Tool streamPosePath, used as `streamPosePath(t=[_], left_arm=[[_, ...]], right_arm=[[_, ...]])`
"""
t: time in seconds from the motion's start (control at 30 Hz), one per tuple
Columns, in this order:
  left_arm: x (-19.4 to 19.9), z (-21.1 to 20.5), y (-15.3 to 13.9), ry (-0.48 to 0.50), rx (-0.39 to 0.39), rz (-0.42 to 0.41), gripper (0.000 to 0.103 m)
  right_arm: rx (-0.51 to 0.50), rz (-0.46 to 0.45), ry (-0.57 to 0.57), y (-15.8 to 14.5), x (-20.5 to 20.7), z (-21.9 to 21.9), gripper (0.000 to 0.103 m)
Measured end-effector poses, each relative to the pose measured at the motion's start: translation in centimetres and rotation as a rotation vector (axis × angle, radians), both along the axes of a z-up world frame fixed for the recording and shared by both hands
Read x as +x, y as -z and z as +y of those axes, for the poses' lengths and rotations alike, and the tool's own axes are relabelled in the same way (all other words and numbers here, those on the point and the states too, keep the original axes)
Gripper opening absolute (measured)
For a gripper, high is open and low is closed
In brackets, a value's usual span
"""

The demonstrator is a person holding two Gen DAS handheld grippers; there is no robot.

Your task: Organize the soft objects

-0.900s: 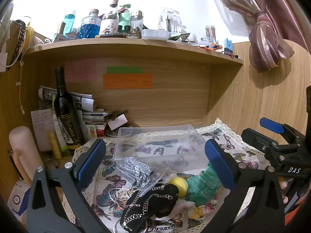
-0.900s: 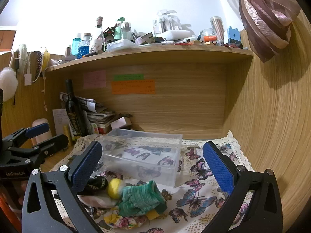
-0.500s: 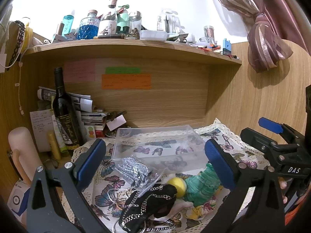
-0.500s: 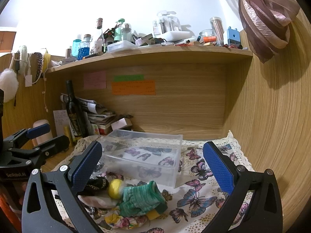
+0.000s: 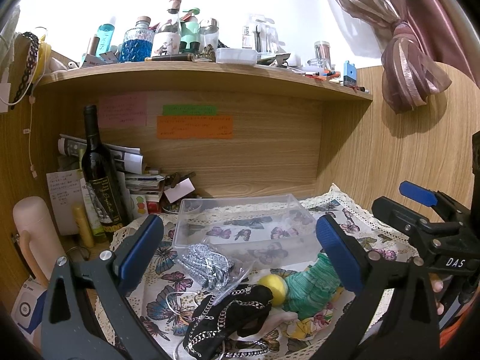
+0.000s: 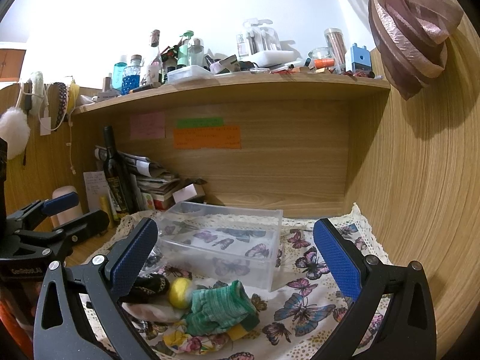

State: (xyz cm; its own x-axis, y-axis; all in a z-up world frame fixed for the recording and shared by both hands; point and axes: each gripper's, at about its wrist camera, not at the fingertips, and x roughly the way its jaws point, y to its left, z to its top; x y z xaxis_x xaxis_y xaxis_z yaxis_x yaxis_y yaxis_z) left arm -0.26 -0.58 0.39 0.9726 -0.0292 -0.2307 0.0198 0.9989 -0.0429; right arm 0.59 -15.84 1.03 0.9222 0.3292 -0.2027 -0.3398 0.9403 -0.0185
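Landmark: clear plastic box [image 6: 223, 241], standing on the butterfly cloth [image 6: 303, 303] under the wooden shelf [image 5: 192, 73].

- Your left gripper [image 5: 240, 255]: above the near-left side of the box, jaws spread wide, nothing between them.
- Your right gripper [image 6: 237, 258]: in front of the box, jaws spread wide, nothing between them.
- Wine bottle [image 5: 99, 174]: upright, left of the box, against the papers.
- Black chain-trimmed fabric [image 5: 231, 315]: in front of the box, nearest you.
- Green knit piece [image 6: 222, 307]: in front of the box, touching the yellow ball.
- Bag of silver trim [image 5: 207, 262]: just beside the box's front-left corner.
- Yellow ball [image 6: 179, 292]: between black fabric and green knit.
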Motion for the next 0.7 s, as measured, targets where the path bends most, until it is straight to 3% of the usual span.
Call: streamPosePath(t=[0.7], left_arm=[[0.01, 0.04, -0.22, 0.013, -0.004, -0.005, 0.103]], right_arm=[[0.001, -0.002, 0.001, -0.02, -0.15, 0.03, 0.103]])
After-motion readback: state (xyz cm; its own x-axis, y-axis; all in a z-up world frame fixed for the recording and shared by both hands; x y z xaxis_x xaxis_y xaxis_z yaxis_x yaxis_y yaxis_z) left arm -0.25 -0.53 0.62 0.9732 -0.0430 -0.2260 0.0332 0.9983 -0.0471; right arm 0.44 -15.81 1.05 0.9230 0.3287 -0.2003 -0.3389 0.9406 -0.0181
